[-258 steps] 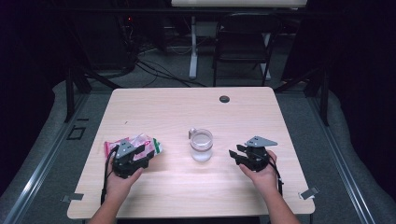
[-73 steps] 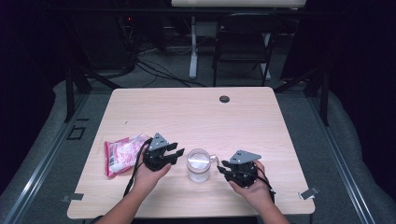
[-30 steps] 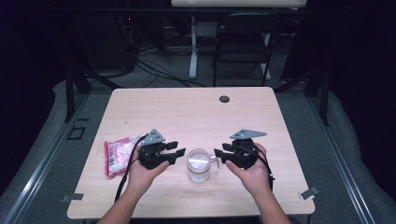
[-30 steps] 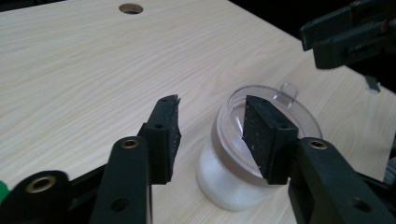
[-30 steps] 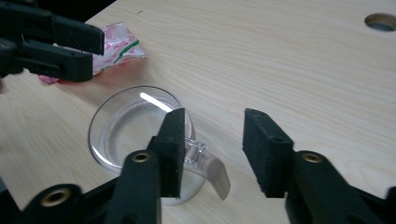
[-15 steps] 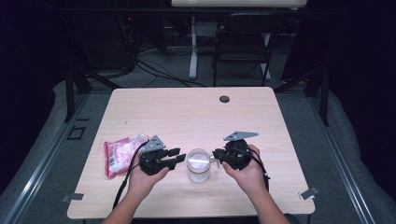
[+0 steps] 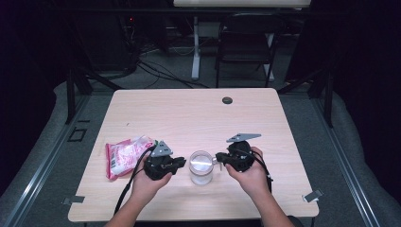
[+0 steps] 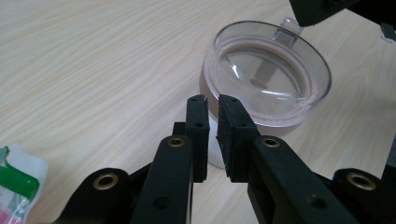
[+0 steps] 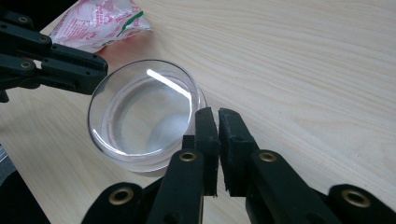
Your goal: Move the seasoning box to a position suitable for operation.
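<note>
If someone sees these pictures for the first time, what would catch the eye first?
Probably the clear glass mug near the table's front edge, with the left gripper and the right gripper on either side of it. The jaws of both have just been closing and now stand nearly together. Next, the pink-and-white snack bag lying to the left.

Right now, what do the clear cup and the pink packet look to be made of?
The cup looks like clear glossy plastic, possibly glass: the table grain shows through it, and bright highlights cross its bottom. The packet looks like thin printed plastic film: crinkled and shiny, pink and white with a green stripe.
</note>
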`<state>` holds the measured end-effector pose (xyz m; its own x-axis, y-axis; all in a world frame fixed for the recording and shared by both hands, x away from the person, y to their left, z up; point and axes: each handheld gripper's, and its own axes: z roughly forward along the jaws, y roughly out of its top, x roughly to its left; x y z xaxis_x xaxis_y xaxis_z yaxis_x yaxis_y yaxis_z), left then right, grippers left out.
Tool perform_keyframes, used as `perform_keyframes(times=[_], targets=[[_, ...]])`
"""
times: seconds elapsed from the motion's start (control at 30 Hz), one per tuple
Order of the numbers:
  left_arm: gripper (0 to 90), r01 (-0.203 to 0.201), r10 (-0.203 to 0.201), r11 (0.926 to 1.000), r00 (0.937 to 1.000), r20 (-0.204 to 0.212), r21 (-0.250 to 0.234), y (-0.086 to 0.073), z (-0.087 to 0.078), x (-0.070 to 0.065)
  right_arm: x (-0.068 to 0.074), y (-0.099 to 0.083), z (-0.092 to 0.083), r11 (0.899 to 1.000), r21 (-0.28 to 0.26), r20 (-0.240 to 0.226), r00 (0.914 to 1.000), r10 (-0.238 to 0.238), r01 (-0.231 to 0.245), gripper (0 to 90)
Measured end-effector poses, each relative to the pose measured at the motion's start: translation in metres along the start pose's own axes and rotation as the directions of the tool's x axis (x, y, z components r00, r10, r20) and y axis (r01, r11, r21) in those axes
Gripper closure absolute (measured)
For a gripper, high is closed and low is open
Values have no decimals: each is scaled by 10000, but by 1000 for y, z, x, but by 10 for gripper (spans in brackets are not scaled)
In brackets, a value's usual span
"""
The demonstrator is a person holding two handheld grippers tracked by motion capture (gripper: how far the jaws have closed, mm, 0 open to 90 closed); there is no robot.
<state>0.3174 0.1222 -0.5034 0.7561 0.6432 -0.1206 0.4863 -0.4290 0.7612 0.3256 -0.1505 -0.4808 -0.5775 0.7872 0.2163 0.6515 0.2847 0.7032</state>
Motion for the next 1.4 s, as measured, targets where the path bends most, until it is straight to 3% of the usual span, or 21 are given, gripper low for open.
perform_keyframes(times=[0.17,0.67,1.4], targets=[[868,-161,142,9993,9983,573,329,0,4,-3,0,0,0,10000,41,9,10000,-46,46,872],[882,-472,448,9950,9986,288,879,-5,12,-7,1,1,0,9999,42,49,9999,-106,106,874],[882,-99,77,9995,9975,701,300,-2,4,-4,-1,0,1,10000,6,0,10000,32,-32,872]])
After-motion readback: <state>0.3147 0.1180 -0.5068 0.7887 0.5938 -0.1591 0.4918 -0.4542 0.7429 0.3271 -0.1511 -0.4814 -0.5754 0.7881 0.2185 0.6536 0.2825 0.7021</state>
